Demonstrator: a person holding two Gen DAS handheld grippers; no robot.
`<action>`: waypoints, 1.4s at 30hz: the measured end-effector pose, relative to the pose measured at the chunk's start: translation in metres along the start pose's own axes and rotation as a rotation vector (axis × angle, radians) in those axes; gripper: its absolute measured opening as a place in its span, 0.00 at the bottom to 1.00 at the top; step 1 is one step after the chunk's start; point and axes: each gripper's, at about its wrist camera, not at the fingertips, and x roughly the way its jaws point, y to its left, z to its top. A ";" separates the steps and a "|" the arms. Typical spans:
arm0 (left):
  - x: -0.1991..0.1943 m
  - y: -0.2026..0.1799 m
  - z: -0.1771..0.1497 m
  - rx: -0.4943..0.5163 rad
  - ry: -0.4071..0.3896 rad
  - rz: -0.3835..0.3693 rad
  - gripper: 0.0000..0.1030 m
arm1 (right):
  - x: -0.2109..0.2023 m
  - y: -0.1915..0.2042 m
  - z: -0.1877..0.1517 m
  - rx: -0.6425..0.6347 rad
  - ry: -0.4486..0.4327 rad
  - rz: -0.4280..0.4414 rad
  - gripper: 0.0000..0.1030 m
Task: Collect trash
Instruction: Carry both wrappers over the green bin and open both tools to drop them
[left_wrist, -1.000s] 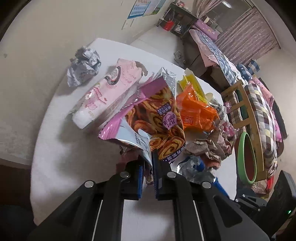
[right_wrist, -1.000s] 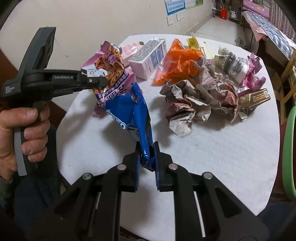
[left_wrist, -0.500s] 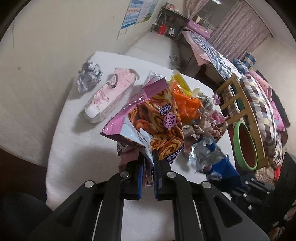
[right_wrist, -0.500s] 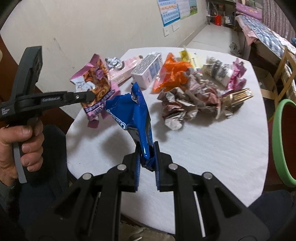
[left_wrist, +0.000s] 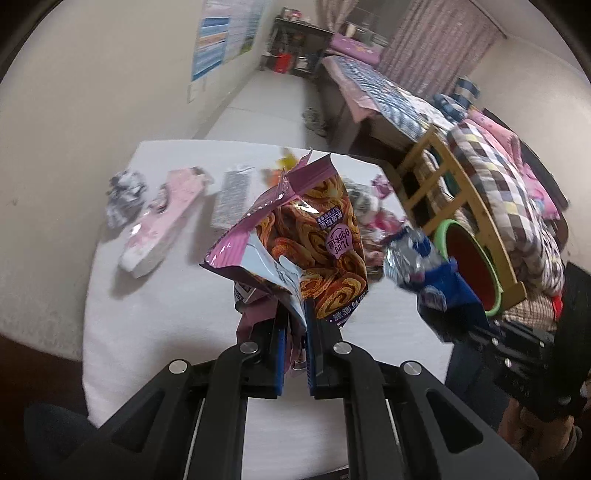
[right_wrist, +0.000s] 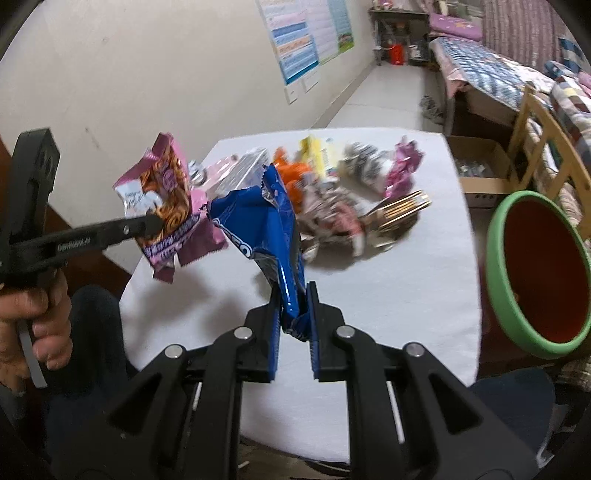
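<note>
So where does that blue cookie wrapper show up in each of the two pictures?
Left wrist view: the blue cookie wrapper sits at the right, blurred, just left of the green-rimmed bin.
Right wrist view: it stands at the centre, pinched in the right gripper.
Shared landmark: the green-rimmed bin with the red inside, at the right edge of both views.
</note>
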 end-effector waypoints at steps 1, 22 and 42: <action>0.001 -0.006 0.001 0.009 0.001 -0.005 0.06 | -0.003 -0.004 0.001 0.007 -0.007 -0.009 0.13; 0.048 -0.208 0.038 0.320 0.044 -0.207 0.06 | -0.096 -0.157 -0.005 0.238 -0.136 -0.268 0.13; 0.141 -0.318 0.052 0.441 0.183 -0.260 0.06 | -0.085 -0.266 -0.012 0.391 -0.106 -0.349 0.13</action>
